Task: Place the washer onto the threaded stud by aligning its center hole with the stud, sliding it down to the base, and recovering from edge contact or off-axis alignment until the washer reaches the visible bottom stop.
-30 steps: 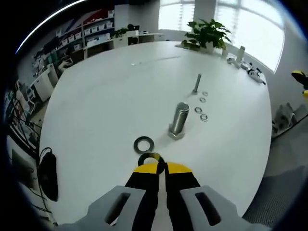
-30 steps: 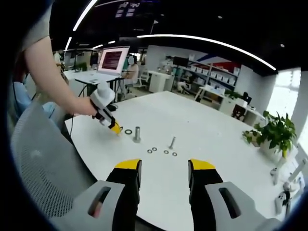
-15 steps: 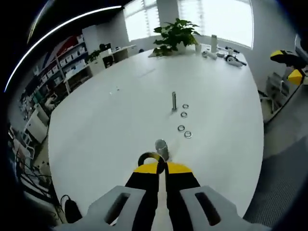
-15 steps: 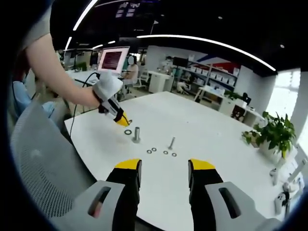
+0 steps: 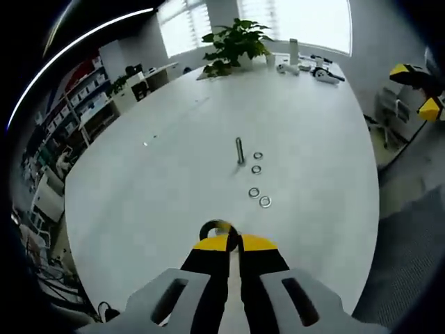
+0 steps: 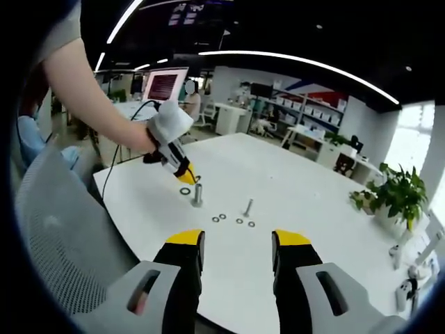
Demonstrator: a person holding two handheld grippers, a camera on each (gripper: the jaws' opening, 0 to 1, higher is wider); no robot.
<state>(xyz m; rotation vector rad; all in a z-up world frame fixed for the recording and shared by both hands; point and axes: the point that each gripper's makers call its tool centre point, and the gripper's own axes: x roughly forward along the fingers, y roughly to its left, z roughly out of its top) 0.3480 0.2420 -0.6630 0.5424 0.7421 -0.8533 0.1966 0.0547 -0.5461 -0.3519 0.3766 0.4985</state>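
Left gripper (image 6: 189,179) pinched on a washer (image 5: 216,229), poised over the threaded stud (image 6: 197,194) near the table (image 6: 278,188) edge for hole alignment; right gripper (image 6: 237,243) parted, empty, held back clear.

In the left gripper view the washer (image 5: 216,229) shows at 6 o'clock as a dark arc, its lower part hidden behind the left gripper (image 5: 233,245). Whether it touches the threaded stud (image 6: 198,194) is too small to tell in the right gripper view.
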